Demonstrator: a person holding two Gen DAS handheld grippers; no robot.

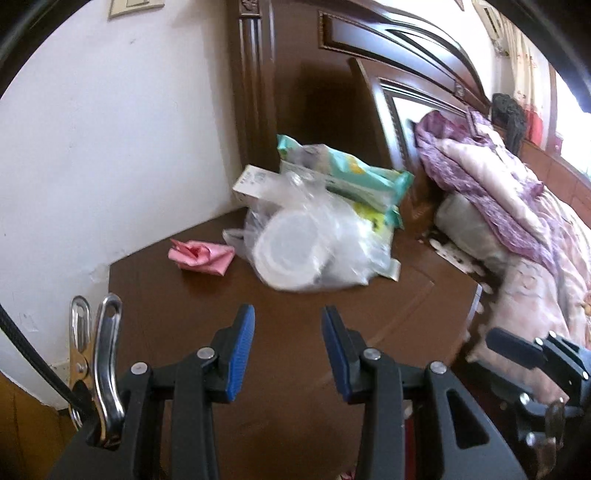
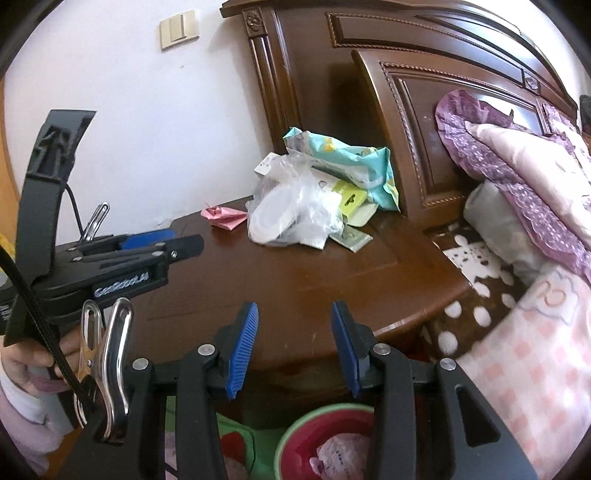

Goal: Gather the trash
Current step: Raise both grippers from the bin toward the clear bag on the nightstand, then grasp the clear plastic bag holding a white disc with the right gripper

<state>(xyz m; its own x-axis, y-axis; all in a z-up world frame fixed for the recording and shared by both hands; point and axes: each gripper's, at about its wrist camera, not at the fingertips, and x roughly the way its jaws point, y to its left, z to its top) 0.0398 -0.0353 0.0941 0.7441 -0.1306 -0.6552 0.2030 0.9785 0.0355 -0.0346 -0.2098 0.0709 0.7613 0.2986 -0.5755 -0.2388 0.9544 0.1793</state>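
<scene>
The front of the brown nightstand (image 2: 295, 280) is bare, so a gripper could pass there. At the back, a clear plastic bag (image 1: 314, 243) and a pink paper (image 1: 201, 256) block the way. The bed's blanket (image 2: 524, 192) crowds the right side. The wall (image 1: 110, 147) closes the left.

Purple-pink quilt (image 2: 517, 177), wall switch (image 2: 179, 27)

One pink crumpled paper (image 1: 201, 256), one clear plastic bag (image 1: 314, 251), one teal wipes pack (image 1: 354, 177), two grippers (image 1: 288, 354).
</scene>
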